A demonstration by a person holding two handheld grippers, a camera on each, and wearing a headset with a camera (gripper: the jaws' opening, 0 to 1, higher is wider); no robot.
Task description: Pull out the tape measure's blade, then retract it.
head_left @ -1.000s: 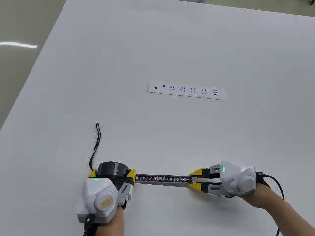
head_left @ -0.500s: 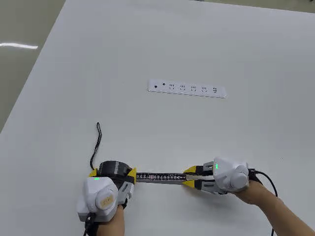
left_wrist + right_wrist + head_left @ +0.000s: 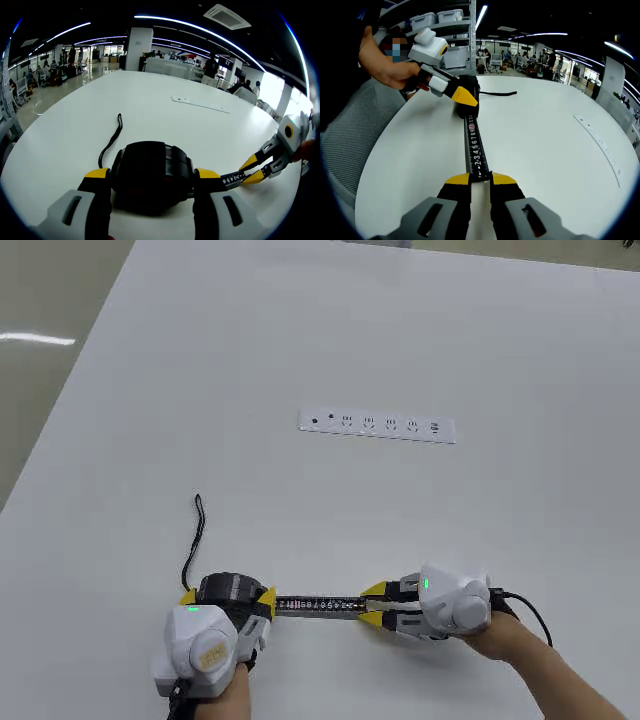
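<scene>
Near front edge of table (image 3: 300, 340) — left tool (image 3: 228, 596) clamps tape measure (image 3: 150, 172) | right tool (image 3: 372, 604) pinches blade (image 3: 318, 605) | room beyond.

Clamps the tape measure (image 3: 231, 585) at lower left in the left gripper (image 3: 227, 597), pinches its blade (image 3: 318, 604) at lower centre in the right gripper (image 3: 371, 604); shows a power strip (image 3: 376, 425) above centre.

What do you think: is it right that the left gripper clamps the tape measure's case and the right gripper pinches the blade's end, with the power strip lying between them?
Not quite: the head view shows the power strip farther out on the table, beyond both grippers. The left gripper does clamp the case and the right gripper pinches the blade's end.
</scene>
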